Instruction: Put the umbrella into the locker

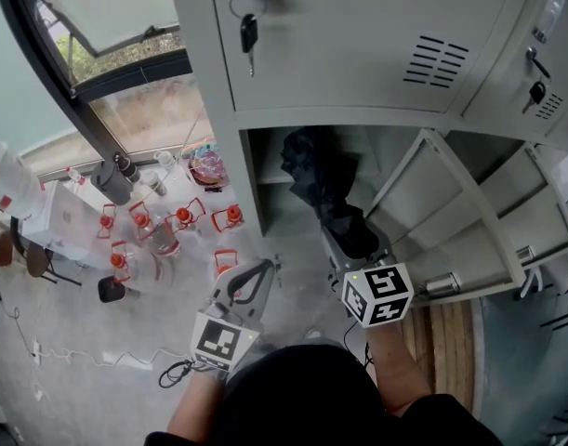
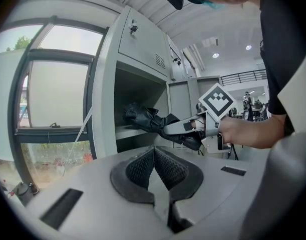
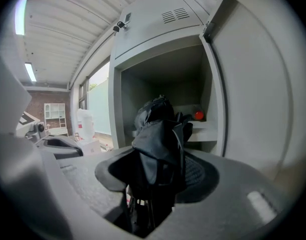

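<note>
The fingers (image 3: pixel 200 173) of your right gripper (image 3: pixel 154 174) are clamped around the near end of the folded black umbrella (image 3: pixel 160 129). It runs straight out from them, its long axis pointing into the open locker (image 1: pixel 223 110). Its far end looks just past the opening, above the shelf (image 3: pixel 209 127), so the push is straight ahead. Your left gripper (image 2: pixel 154 170) hangs off to the left, fingers pressed together on nothing.

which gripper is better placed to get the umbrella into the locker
Right. The right gripper grips the black umbrella, its end inside the open locker; the left gripper is shut, empty, off to the side.
</note>
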Available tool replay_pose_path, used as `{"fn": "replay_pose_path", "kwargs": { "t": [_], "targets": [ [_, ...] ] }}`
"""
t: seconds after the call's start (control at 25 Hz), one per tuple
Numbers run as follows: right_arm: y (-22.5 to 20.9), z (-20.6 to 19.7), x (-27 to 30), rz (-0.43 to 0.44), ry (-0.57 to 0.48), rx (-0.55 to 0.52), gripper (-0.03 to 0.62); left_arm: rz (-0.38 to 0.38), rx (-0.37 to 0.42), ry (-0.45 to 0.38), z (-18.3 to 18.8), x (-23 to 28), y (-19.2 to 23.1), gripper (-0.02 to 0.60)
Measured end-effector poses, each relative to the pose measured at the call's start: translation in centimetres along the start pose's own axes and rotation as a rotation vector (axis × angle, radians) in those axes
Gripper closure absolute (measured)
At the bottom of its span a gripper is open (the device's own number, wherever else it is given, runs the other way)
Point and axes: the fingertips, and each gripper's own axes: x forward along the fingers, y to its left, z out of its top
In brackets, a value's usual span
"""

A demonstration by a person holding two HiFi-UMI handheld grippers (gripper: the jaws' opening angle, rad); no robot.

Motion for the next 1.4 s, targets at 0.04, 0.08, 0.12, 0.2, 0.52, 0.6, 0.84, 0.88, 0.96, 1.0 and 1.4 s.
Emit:
{"fn": "replay_pose_path", "kwargs": {
  "t": [0.04,0.08,0.12,0.2,0.52,0.6,0.84,0.88,0.96,1.0,1.4],
  "targets": [
    [-0.1,0.3,0.5,-0.007,0.0,0.001,0.378,0.007,-0.016,0.0,0.1,-0.2,0.3,0.571],
    [-0.1,0.6,0.9,-0.014,0.002,0.002,0.378,0.007,-0.003,-0.003,0.0,-0.4,0.7,0.571],
    [-0.1,0.8,1.3,-0.021,0.003,0.001,0.378,0.003,0.028,-0.007,-0.1,-0.5,1.0,0.571],
    [0.0,1.3,2.1,-0.031,0.006,-0.003,0.378,0.001,0.069,-0.011,-0.4,-0.9,1.7,0.571],
    [-0.1,3.3,5.6,-0.054,0.019,-0.015,0.376,0.031,0.019,-0.003,-0.4,-2.2,2.9,0.571],
    [-0.5,3.7,6.5,-0.063,0.026,-0.016,0.376,0.031,0.052,-0.006,-0.8,-2.6,3.2,0.571],
    [-1.9,5.2,8.5,-0.092,0.03,-0.014,0.376,0.058,0.047,0.003,-1.1,-3.4,3.8,0.571],
    [-2.0,5.4,8.8,-0.092,0.032,-0.02,0.376,0.062,0.046,0.004,-1.1,-3.4,3.9,0.571],
    [-2.1,5.8,9.4,-0.091,0.035,-0.027,0.376,0.068,0.035,0.006,-1.1,-3.5,3.9,0.571],
    [-2.1,6.0,9.6,-0.09,0.035,-0.029,0.376,0.073,0.022,0.008,-1.0,-3.5,3.8,0.571],
    [-3.6,7.2,11.3,-0.116,0.052,-0.048,0.375,0.08,0.051,0.011,-1.2,-3.7,4.1,0.571]
  ]
}}
